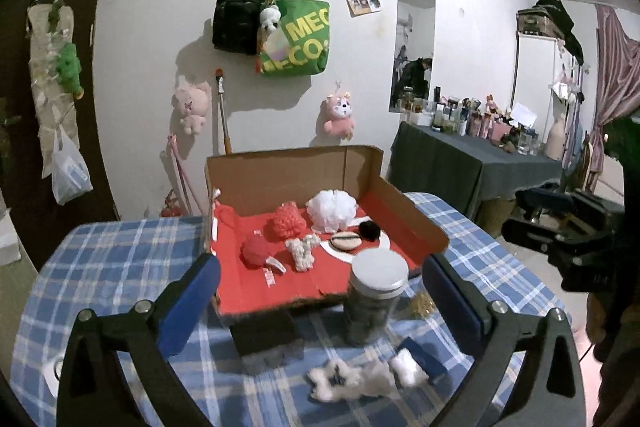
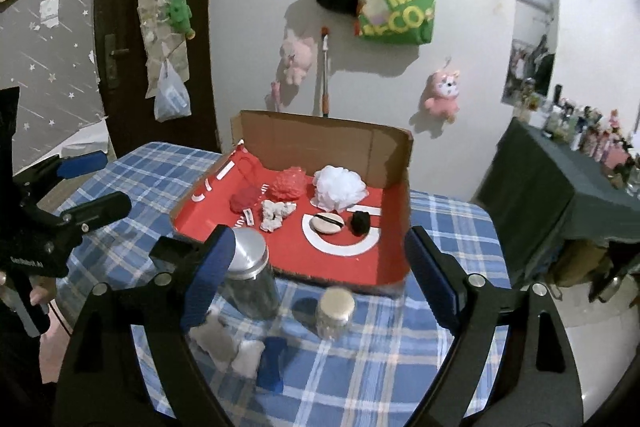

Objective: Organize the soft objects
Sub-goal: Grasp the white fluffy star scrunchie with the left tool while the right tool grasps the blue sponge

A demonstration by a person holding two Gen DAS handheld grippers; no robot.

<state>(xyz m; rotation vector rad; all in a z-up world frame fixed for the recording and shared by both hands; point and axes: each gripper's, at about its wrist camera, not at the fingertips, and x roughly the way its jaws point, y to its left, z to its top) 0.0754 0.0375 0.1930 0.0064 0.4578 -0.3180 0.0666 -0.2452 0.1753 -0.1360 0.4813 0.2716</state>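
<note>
An open cardboard box [image 1: 288, 167] with a red floor stands on the plaid table [image 1: 120, 267]. In it lie a white mesh puff [image 1: 332, 209], a red mesh puff [image 1: 286, 221], a red knitted ball [image 1: 256, 253], a white scrunchie [image 1: 302, 251], a beige powder puff [image 1: 346, 239] and a black pompom [image 1: 370, 230]. In front of the box, a white fluffy piece [image 1: 352, 381] and a white pad [image 1: 408, 371] lie on the cloth. My left gripper [image 1: 322, 303] hangs open over them, holding nothing. My right gripper [image 2: 320, 279] is open and empty too, above the white pieces [image 2: 224, 347].
A tall glass jar with a metal lid [image 2: 250, 279], a small jar [image 2: 334, 311] and a blue block [image 2: 272, 363] stand near the box's front edge [image 2: 320, 277]. A gold trinket [image 1: 422, 305] lies right of the tall jar. A side table crowded with bottles [image 1: 472, 163] is at the right.
</note>
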